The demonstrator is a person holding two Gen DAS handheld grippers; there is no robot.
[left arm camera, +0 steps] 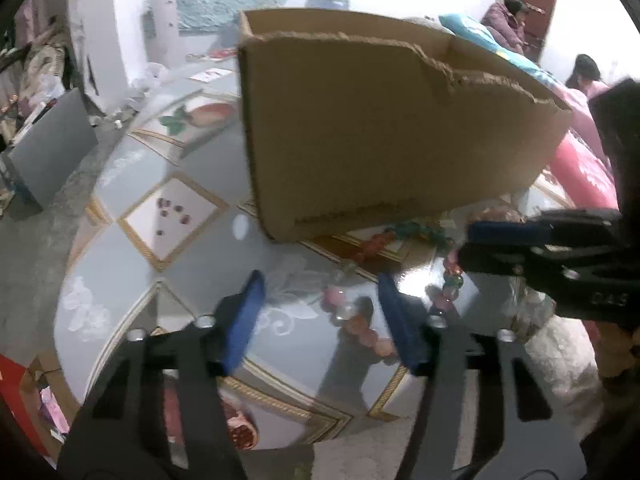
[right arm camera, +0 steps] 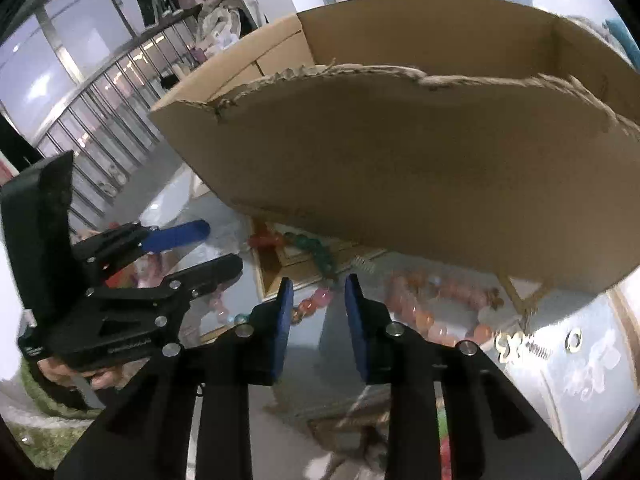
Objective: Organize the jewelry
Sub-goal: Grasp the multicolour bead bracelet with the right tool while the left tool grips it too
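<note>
An open cardboard box (left arm camera: 380, 128) (right arm camera: 400, 180) with a torn top edge stands on the glossy patterned table (left arm camera: 140, 240) (right arm camera: 580, 360). Bead bracelets lie in front of it: a green and red one (left arm camera: 416, 232) (right arm camera: 316, 248), an orange one (right arm camera: 432, 300) and a pink and orange strand (left arm camera: 352, 320). My left gripper (left arm camera: 320, 280) (right arm camera: 224, 246) is open, straddling the pink and orange strand without pinching it. My right gripper (right arm camera: 319, 282) (left arm camera: 466, 245) hovers over a pink and orange strand (right arm camera: 308, 302), its blue pads narrowly apart and not pressing on it.
Small gold trinkets (right arm camera: 512, 346) and a ring (right arm camera: 574, 340) lie on the table to the right. A grey panel (left arm camera: 52, 140) stands on the floor at left. Pink bedding (left arm camera: 580, 168) and two people (left arm camera: 512, 20) are behind the box.
</note>
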